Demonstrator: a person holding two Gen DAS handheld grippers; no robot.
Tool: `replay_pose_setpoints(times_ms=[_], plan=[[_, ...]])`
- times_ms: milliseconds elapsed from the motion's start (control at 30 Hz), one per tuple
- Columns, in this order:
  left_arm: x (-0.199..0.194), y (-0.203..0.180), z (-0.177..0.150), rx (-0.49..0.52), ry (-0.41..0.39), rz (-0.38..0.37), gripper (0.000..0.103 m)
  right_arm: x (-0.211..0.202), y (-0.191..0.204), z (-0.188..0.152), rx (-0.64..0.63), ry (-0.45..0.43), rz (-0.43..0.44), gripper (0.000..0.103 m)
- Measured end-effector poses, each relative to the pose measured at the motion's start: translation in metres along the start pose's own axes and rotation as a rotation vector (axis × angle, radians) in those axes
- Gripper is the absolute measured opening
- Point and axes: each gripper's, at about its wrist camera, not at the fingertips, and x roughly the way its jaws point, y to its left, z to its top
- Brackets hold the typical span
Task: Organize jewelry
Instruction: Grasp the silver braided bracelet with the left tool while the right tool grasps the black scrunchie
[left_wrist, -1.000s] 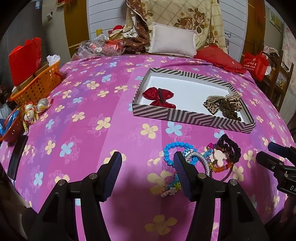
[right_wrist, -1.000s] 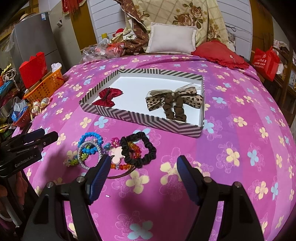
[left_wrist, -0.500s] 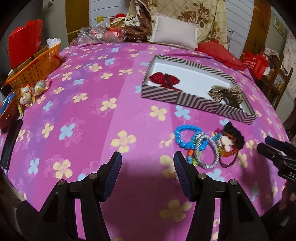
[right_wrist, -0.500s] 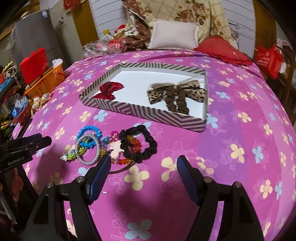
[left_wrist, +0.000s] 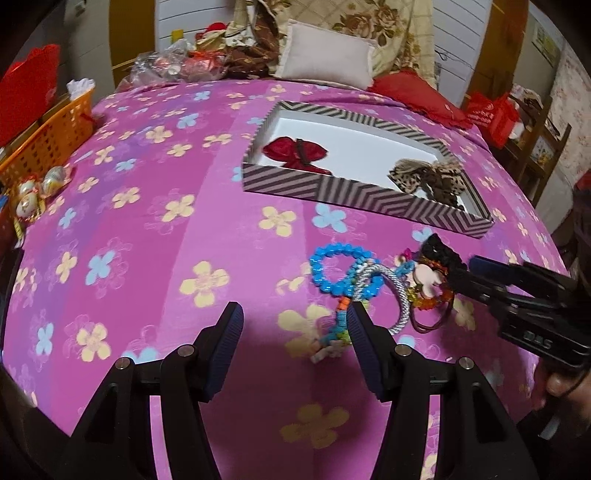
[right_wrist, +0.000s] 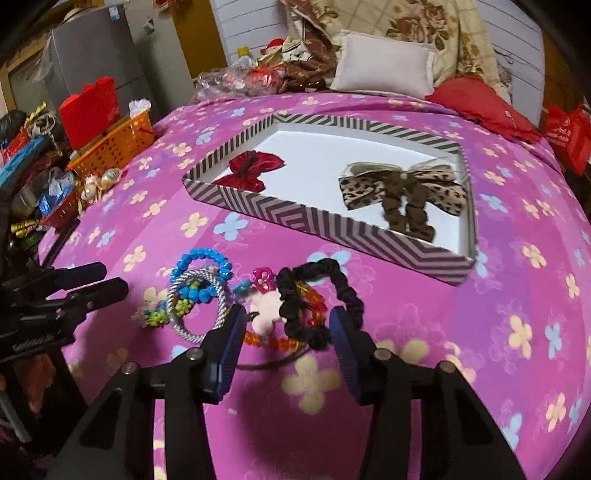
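A pile of jewelry lies on the pink flowered bedspread: a black scrunchie (right_wrist: 286, 291), a blue bead bracelet (right_wrist: 201, 258), a silver rope bangle (right_wrist: 192, 336) and orange beads (right_wrist: 280, 343). My right gripper (right_wrist: 287, 315) is low over the pile, its jaws closing with the scrunchie's near loop between them; the pads do not visibly press it. In the left wrist view the right gripper (left_wrist: 480, 273) reaches the scrunchie (left_wrist: 439, 251). My left gripper (left_wrist: 293, 314) is open and empty, just left of the blue bracelet (left_wrist: 332, 258). Beyond, the striped box (right_wrist: 332, 225) holds a red bow (right_wrist: 253, 170) and a leopard bow (right_wrist: 402, 192).
An orange basket (right_wrist: 114, 144) and shiny wrapped ornaments (right_wrist: 96, 184) sit at the bed's left edge, with clutter beyond. Pillows (right_wrist: 384, 62) and a red cushion (right_wrist: 476, 99) lie at the head. Bare bedspread lies right of the pile.
My right gripper has dropped forward onto the pile and its jaws have narrowed around the black scrunchie. The left gripper has tilted slightly and keeps the same opening.
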Motion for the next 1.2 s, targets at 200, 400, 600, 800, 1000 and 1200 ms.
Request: replay_pose_setpoints(times_ms=[200,400,600,800,1000,1200], plan=[[0.005,-0.016,0.006,0.058,0.001,-0.038,0.034,0.012,-0.001,0.004,-0.014,0.001,0.013,0.01],[0.023,-0.036,0.016,0.165,0.044,-0.088,0.02,-0.001,-0.014,0.006,0.01,-0.041,0.007,0.008],[0.041,-0.041,0.022,0.195,0.087,-0.116,0.005,0.003,-0.02,0.003,0.017,-0.024,0.017,0.008],[0.041,-0.041,0.024,0.213,0.066,-0.13,0.0,0.011,-0.022,0.001,0.025,-0.002,0.03,0.009],[0.042,-0.036,0.024,0.202,0.068,-0.125,0.0,0.016,-0.027,0.0,0.055,0.025,0.038,0.015],[0.041,-0.032,0.025,0.191,0.092,-0.14,0.0,0.018,-0.024,0.0,0.039,0.034,0.031,0.024]])
